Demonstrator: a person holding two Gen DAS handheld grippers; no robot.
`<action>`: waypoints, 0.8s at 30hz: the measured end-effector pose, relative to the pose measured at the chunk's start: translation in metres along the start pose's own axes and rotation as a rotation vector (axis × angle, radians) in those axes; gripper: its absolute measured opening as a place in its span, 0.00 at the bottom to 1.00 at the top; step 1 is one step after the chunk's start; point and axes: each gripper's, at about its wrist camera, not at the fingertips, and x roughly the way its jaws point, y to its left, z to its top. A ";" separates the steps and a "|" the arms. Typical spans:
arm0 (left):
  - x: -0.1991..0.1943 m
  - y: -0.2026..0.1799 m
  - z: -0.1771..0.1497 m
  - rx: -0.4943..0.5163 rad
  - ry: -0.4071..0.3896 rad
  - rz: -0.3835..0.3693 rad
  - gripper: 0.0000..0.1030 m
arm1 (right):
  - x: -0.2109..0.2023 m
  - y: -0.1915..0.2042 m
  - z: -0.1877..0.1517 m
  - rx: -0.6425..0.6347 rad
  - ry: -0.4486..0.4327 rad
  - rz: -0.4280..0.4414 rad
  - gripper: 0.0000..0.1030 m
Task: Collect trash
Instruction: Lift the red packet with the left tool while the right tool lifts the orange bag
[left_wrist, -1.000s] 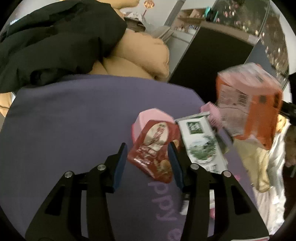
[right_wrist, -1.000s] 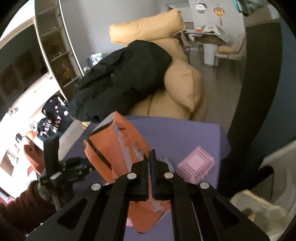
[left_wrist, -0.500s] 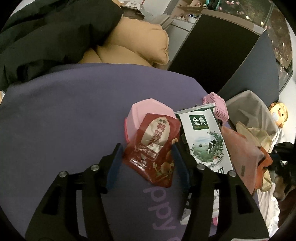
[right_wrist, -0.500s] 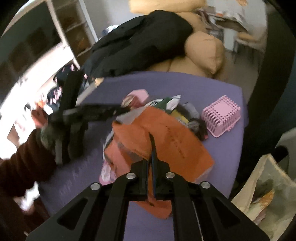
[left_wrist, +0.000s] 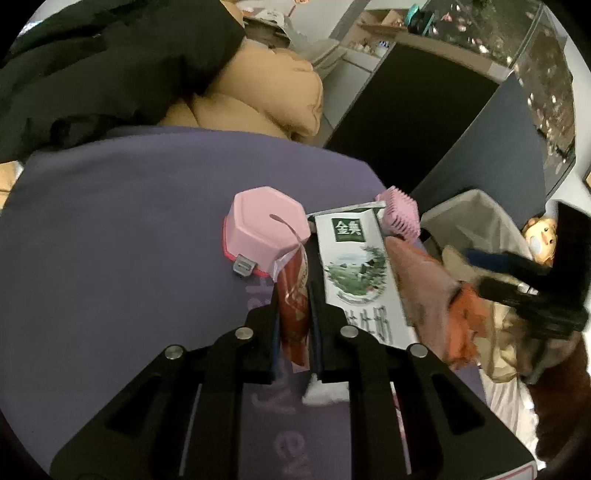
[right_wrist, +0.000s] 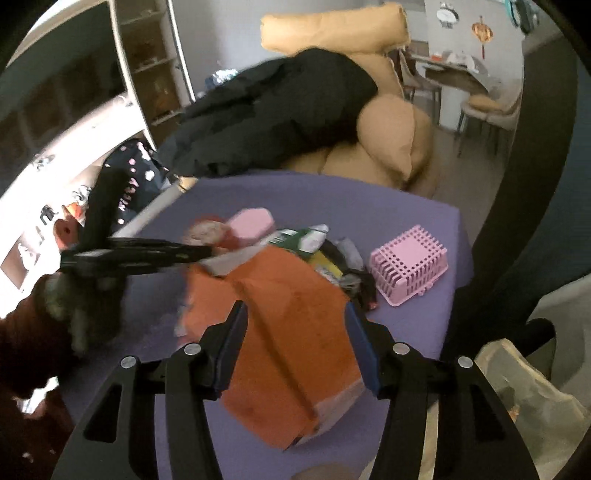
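Basically left hand-held gripper (left_wrist: 291, 321) pinches the red sachet (left_wrist: 293, 295), long axis along its fingers; right hand-held gripper (right_wrist: 295, 343) gapes wide over the orange bag (right_wrist: 288, 332).

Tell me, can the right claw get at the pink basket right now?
Probably yes. The right claw is open, but the orange bag lies between its fingers; the pink basket sits uncovered just beyond, to the right.
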 end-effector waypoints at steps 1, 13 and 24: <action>-0.006 0.000 -0.001 -0.005 -0.010 -0.002 0.12 | 0.013 -0.008 0.000 0.027 0.025 -0.005 0.50; -0.041 0.019 -0.020 -0.085 -0.047 -0.002 0.12 | 0.040 0.003 -0.037 0.126 0.139 -0.062 0.51; -0.054 0.014 -0.026 -0.108 -0.069 -0.017 0.13 | -0.040 0.029 -0.049 0.101 -0.055 -0.213 0.50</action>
